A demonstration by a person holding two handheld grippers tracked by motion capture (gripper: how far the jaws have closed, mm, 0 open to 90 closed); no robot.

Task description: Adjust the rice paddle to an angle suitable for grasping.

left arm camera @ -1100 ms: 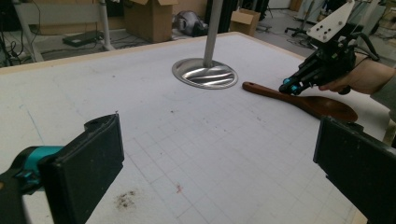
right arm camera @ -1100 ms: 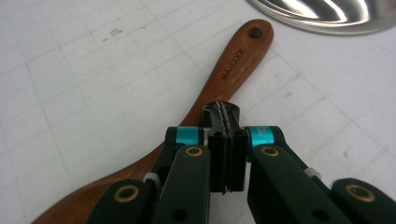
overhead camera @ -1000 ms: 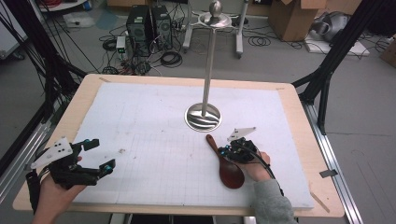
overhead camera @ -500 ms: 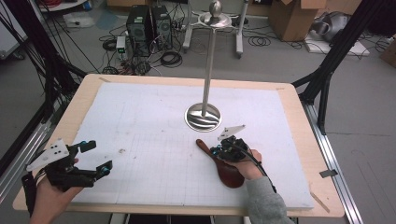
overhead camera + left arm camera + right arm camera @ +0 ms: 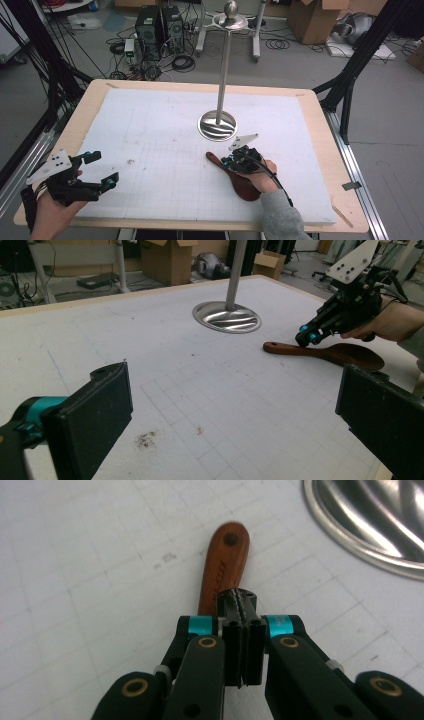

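A person's right gripper (image 5: 235, 159) is tipped down over a wooden spoon (image 5: 239, 177) on a white gridded mat (image 5: 150, 130). In the right gripper view its two black jaws are pressed together with no gap, and nothing is caught between them; their tips (image 5: 241, 602) sit right over the spoon's handle (image 5: 220, 565), at or just above the wood, and contact cannot be told for certain. From the closed tips the reddish-brown handle runs ahead, ending in a rounded end with a small hole. The spoon's bowl lies behind the tips, under the hand (image 5: 262, 175) that holds the gripper. In the left gripper view the same spoon (image 5: 330, 352) lies flat on the mat, with the right gripper (image 5: 306, 337) coming down on its handle from above. A metal stand (image 5: 218, 125) with a round shiny base and an upright pole is near, just beyond the handle's end and apart from it. The left gripper (image 5: 102, 170) rests well away, at the near left corner of the mat, its jaws spread wide and empty, with bare mat between the pads (image 5: 95, 415).
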